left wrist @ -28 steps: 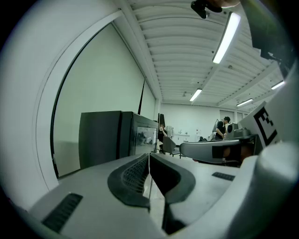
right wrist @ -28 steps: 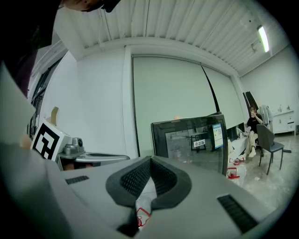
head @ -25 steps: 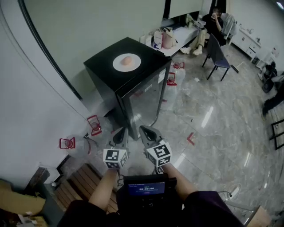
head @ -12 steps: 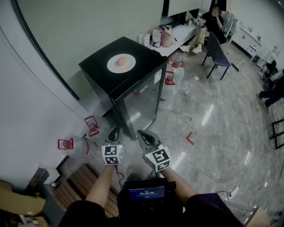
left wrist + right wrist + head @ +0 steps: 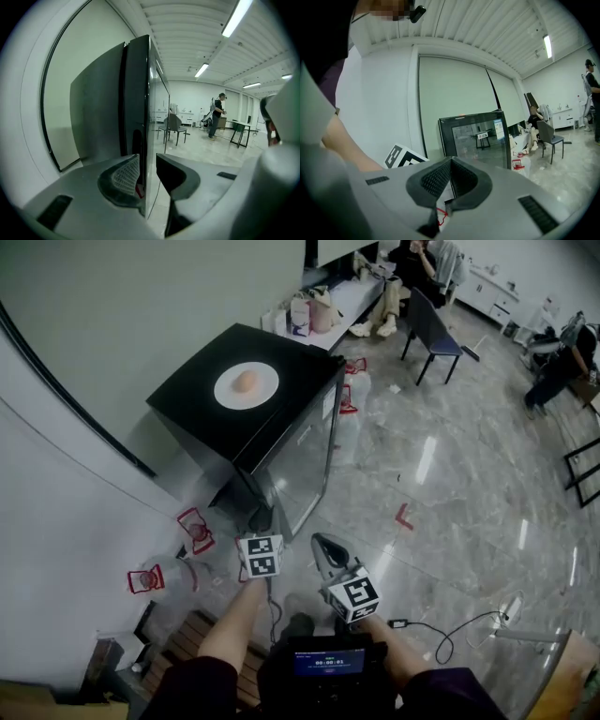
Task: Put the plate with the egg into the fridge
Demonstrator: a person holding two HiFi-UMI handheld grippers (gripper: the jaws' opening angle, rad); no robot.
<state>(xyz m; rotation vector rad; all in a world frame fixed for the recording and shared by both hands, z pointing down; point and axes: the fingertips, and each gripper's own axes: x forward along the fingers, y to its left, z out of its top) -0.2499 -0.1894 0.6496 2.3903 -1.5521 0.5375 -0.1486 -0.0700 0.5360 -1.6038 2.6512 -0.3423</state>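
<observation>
A white plate (image 5: 246, 385) with a tan egg (image 5: 246, 381) on it sits on top of the black fridge (image 5: 202, 404), whose glass door (image 5: 302, 460) is closed. My left gripper (image 5: 260, 519) reaches to the fridge's lower front corner. In the left gripper view the left gripper (image 5: 147, 161) is open, and the door's vertical edge (image 5: 144, 117) runs between its jaws with a gap on the right side. My right gripper (image 5: 322, 542) hangs back over the floor; its pads (image 5: 440, 176) meet with nothing between them. The fridge (image 5: 478, 138) stands ahead of it.
Clear water jugs with red handles (image 5: 195, 526) (image 5: 145, 579) stand by the wall at left, more (image 5: 349, 397) behind the fridge. A wooden pallet (image 5: 178, 643) lies near my feet. A cable (image 5: 441, 634) and red tape mark (image 5: 403, 517) are on the floor. A chair (image 5: 433, 329) and people stand far back.
My left gripper has moved forward and down to the fridge's lower front corner. The right gripper has stayed about where it was, still shut. The fridge now sits nearer in the head view.
</observation>
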